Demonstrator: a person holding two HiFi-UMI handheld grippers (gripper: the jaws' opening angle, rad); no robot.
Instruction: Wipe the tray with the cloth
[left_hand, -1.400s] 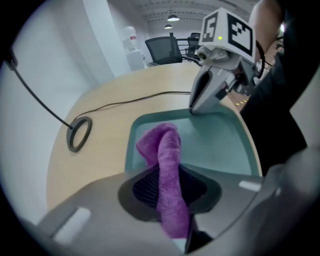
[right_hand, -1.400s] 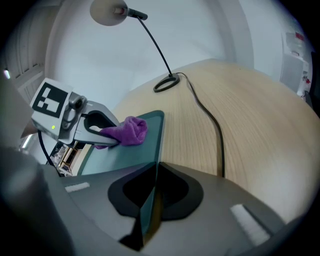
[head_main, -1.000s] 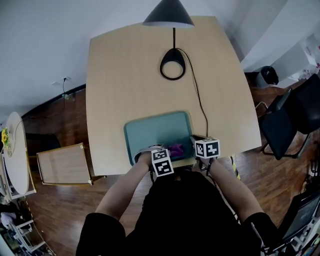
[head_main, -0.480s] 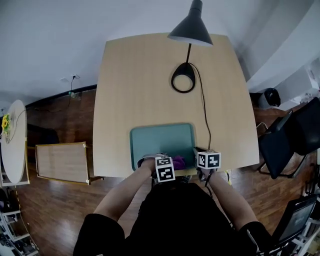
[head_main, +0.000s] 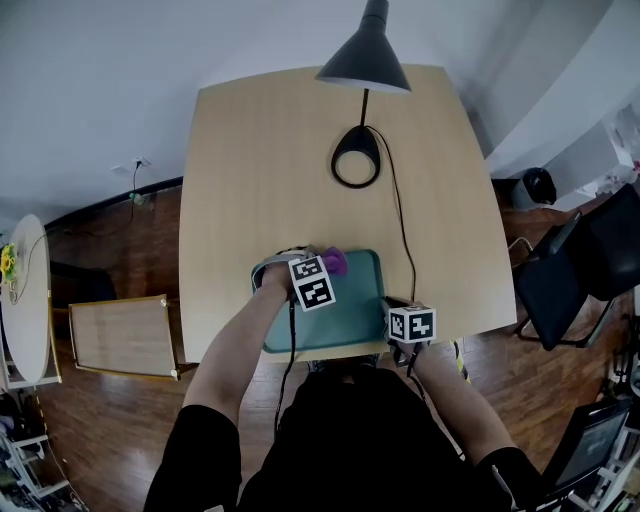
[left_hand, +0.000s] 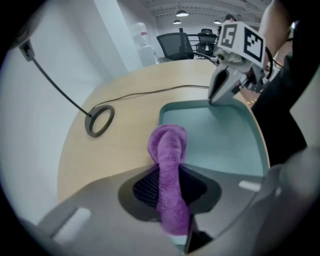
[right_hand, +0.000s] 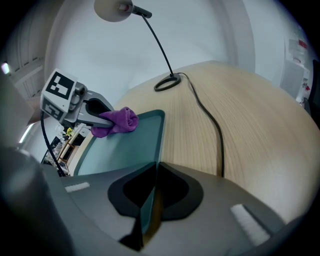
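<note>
Cloth: purple, bunched into a narrow roll. It is clamped between the jaws of the left gripper, with its free end sticking out past them. That end sits at the far rim of the tray, about midway along it. Whether it presses on the tray floor cannot be confirmed from any view.

Tray: teal and shallow, lying at the near edge of the surface. No residue is visible on it. The right gripper is closed on the rim at the tray's near right corner, steadying it.

Judgement on the step: the wipe appears to be at its far limit.
- The roll gives only a small contact patch. It should be pressed down enough to flatten it.
- Strokes should overlap and run from far to near, and reach into the corners.
- The right-hand hold should stay firm so the tray does not slide.

Surroundings: the lamp cord runs just right of the tray. Strokes should stay inside the rim and clear of the cord.
</note>
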